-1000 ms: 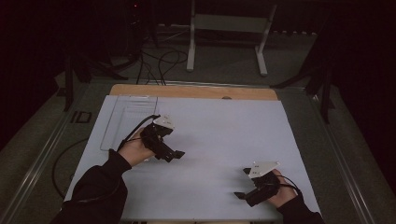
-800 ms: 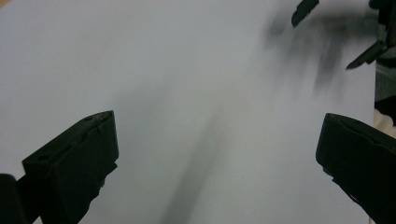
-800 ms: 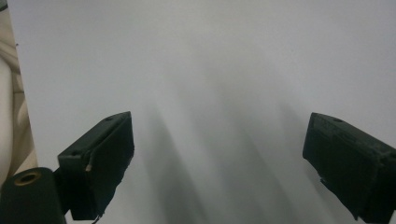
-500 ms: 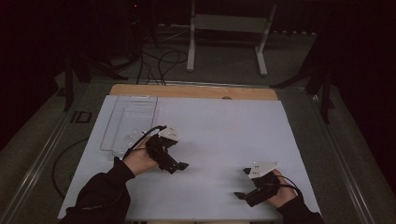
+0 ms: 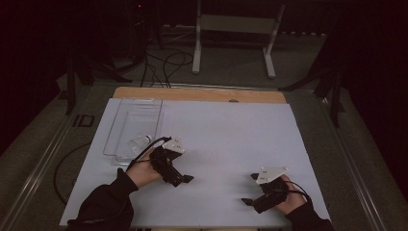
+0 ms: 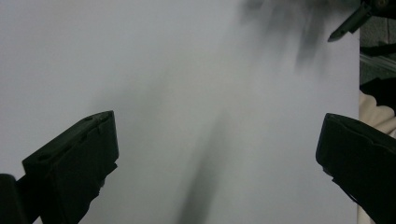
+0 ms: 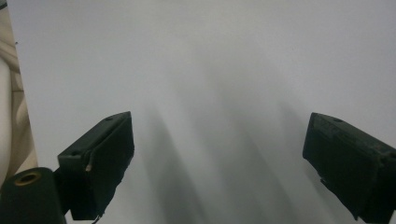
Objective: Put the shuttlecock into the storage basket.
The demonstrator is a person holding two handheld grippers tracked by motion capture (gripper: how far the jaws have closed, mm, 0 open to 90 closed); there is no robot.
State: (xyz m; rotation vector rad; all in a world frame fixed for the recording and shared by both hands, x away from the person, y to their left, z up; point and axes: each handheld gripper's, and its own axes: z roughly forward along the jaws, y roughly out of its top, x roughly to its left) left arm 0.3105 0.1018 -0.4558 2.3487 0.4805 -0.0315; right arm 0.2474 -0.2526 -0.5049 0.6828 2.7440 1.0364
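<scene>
My left gripper [image 5: 183, 181] hovers over the white table sheet [image 5: 221, 134], left of centre, held in a dark-sleeved hand with its jaws pointing right. In the left gripper view the left gripper [image 6: 217, 128] is open wide with only bare white sheet between its jaws. My right gripper [image 5: 249, 189] rests near the front right of the sheet, jaws pointing left. The right gripper view shows the right gripper [image 7: 219, 128] open as well, holding nothing. The tip of the other gripper's jaw [image 6: 345, 25] pokes in at the top right of the left gripper view.
A clear plastic tray [image 5: 126, 121] lies at the sheet's left side with a small clear item [image 5: 137, 143] at its near end. A wooden strip [image 5: 192, 94] borders the far edge. Beyond the table, a metal stand [image 5: 235, 21] and cables [image 5: 159, 65] sit on the floor.
My left gripper has moved away from the tray, toward the near edge and slightly right. The right gripper has stayed in place.
</scene>
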